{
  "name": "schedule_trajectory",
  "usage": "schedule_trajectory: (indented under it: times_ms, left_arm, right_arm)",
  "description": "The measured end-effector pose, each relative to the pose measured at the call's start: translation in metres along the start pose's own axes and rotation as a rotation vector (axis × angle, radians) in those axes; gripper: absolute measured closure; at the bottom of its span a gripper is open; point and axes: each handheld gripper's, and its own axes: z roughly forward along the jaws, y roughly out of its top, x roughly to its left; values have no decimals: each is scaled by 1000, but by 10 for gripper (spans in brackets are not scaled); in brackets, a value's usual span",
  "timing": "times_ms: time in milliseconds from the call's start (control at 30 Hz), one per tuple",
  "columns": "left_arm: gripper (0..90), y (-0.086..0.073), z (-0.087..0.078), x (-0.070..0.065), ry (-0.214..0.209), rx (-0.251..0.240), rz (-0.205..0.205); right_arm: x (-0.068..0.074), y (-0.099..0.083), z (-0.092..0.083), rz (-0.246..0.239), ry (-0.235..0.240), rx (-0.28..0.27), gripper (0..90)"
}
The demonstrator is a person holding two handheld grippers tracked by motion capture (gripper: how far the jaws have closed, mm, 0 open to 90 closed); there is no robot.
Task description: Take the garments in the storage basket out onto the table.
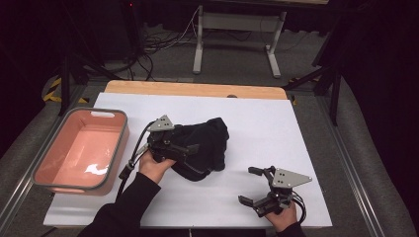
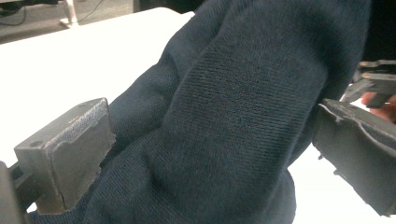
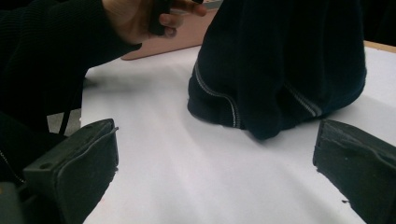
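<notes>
Pink bin [image 1: 79, 150] on white table [image 1: 276, 128] — left side.

Left gripper [image 1: 190, 148] points right, grey plate on top, jaws spread wide around the dark knit garment [image 1: 205, 145]; cloth fills the gap between both pads in the left gripper view, clamp not confirmed. Left hand [image 1: 154, 165] grips its handle, black sleeve running in from bottom centre. Right gripper [image 1: 252, 185] sits low near the front-right of the table, pointing left, jaws wide apart with nothing between them. Right hand [image 1: 282, 217] holds it at the frame's bottom edge.
</notes>
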Motion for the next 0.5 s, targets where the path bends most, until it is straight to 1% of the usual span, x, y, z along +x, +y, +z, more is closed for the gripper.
schedule_trajectory:
  times_ms: [100,233,267,333,500]
  left_arm:
    - [1,0,-5,-2,-12,13,3]
    - [1,-5,-13,-3,-1,-23,22]
    - [1,-5,-13,-3,-1,-23,22]
    - [1,-8,-21,-4,-5,-11,19]
    - [1,-12,-34,-5,2,-10,41]
  right_arm:
    - [0,0,-1,1,-4,0,8]
    - [1,-1,-1,1,-6,-2,8]
    - [0,-1,-1,1,-6,-2,8]
    - [0,-1,-1,1,-6,-1,8]
    - [0,0,0,0,-5,-2,8]
